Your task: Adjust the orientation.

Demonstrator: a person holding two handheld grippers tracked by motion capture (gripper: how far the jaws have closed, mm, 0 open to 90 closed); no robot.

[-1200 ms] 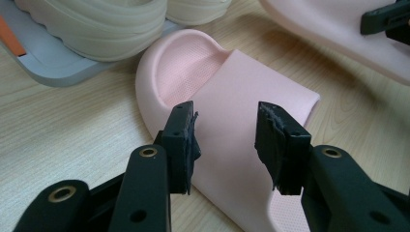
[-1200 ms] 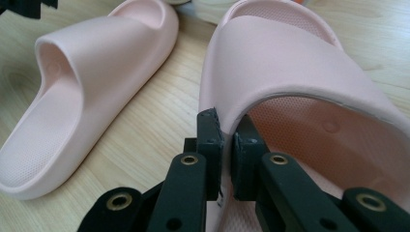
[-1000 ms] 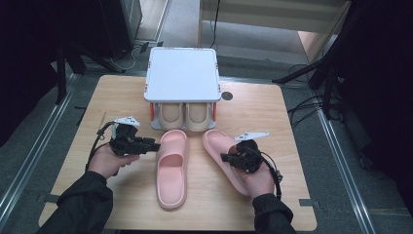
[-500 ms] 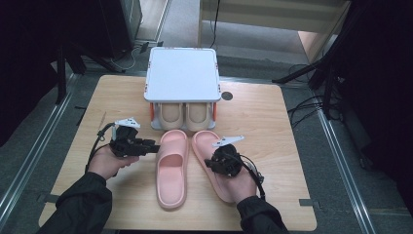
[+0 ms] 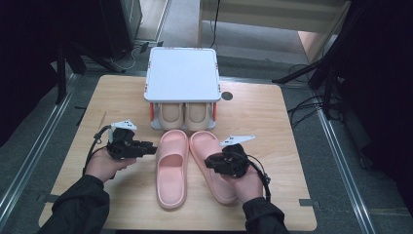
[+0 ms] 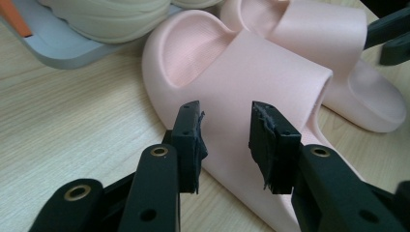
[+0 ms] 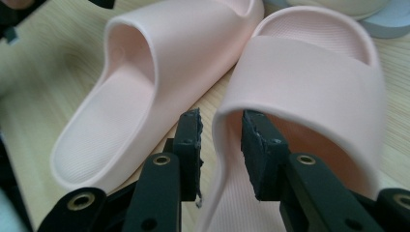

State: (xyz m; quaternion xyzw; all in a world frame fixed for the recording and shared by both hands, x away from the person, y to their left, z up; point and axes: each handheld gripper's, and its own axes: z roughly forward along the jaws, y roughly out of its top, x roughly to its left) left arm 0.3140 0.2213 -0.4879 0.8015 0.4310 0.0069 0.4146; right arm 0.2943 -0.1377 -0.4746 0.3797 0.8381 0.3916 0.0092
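A person is sitting at a wooden bench (image 5: 272, 112) with a gripper in each hand, arranging a pair of pink slippers. A small white shoe rack (image 5: 182, 73) is standing at the far middle of the bench, with a cream pair of slippers (image 5: 185, 114) tucked under its top shelf.

The two pink slippers are lying just in front of the rack, toes pointing toward it. The left pink slipper (image 5: 171, 168) is sitting in front of the rack's left half. The right pink slipper (image 5: 210, 161) is now lying close alongside it, the two nearly touching near the toes; a second ago it was angled further out from the rack's right side, so the pair has been drawn together.

The right gripper (image 5: 220, 163) is pinching the edge of the right slipper's strap, one jaw inside the strap and one outside (seen plainly in the right gripper view (image 7: 220, 145)). The left gripper (image 5: 146, 147) is hovering beside the left slipper's strap, jaws spread and holding nothing, with the strap just beyond them in the left gripper view (image 6: 225, 145).

The pair looks almost lined up, probably ready for lifting onto the rack.
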